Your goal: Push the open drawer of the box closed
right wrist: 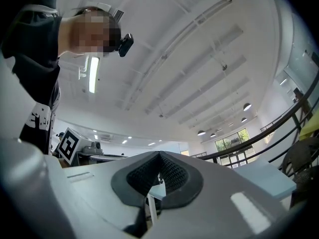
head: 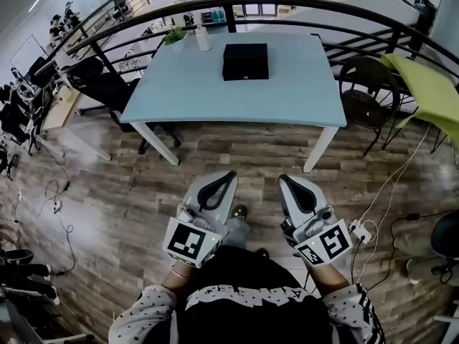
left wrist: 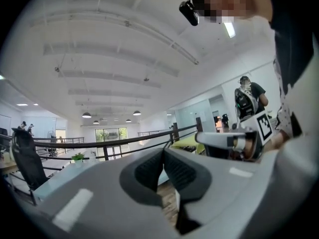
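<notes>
A black box (head: pixel 245 61) stands at the far middle of a light blue table (head: pixel 179 99); from here I cannot tell how far its drawer stands out. Both grippers hang low near my body, over the wooden floor and well short of the table. The left gripper (head: pixel 228 175) is shut with nothing in it; in the left gripper view its fingertips (left wrist: pixel 163 151) meet. The right gripper (head: pixel 285 179) is likewise shut and empty, its pads (right wrist: pixel 159 155) closed together. The box shows in neither gripper view.
A small potted plant (head: pixel 174 36) and a bottle (head: pixel 203 38) stand at the table's far left. A black office chair (head: pixel 107 84) is left of the table, a dark chair (head: pixel 366 84) and a green cloth (head: pixel 430 92) right. A black railing (head: pixel 287 4) curves behind. Cables and a power strip (head: pixel 358 229) lie on the floor.
</notes>
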